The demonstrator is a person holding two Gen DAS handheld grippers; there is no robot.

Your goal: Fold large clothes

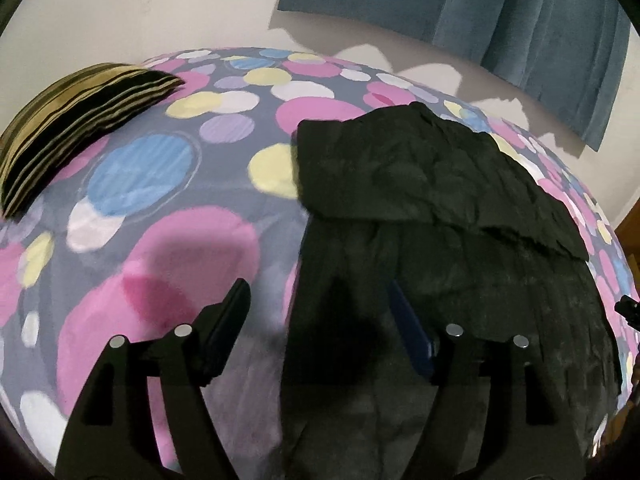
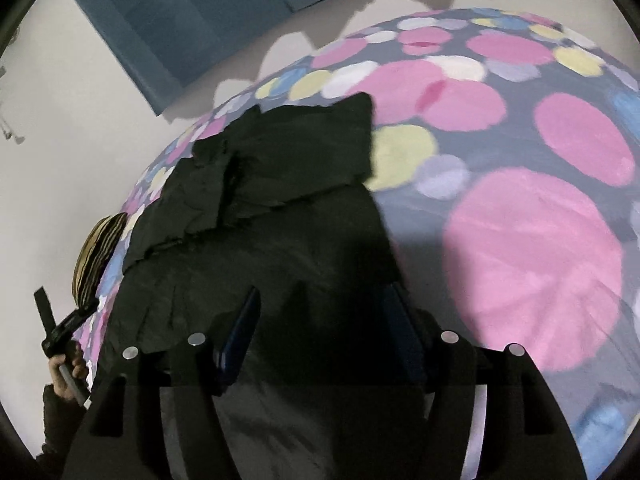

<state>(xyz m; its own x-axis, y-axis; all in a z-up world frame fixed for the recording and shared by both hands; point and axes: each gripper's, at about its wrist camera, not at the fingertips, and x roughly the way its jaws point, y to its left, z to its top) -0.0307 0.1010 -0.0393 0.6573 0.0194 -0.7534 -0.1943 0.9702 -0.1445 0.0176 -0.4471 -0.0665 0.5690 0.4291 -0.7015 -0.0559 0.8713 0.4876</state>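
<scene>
A large black garment [image 1: 440, 208] lies spread on a bed, its far part folded over the rest. In the left wrist view my left gripper [image 1: 318, 304] hovers open above the garment's left edge, with nothing between its fingers. The same black garment [image 2: 280, 216] fills the middle of the right wrist view. There my right gripper [image 2: 324, 308] is open above the garment's near right part, holding nothing. At the left edge of that view a hand holds my left gripper [image 2: 60, 332] beside the bed.
The bed cover [image 1: 160, 208] is grey with pink, blue, yellow and white dots. A striped olive-and-black cushion [image 1: 76, 132] lies at the far left of the bed. A white wall and a blue curtain [image 1: 520, 20] stand behind the bed.
</scene>
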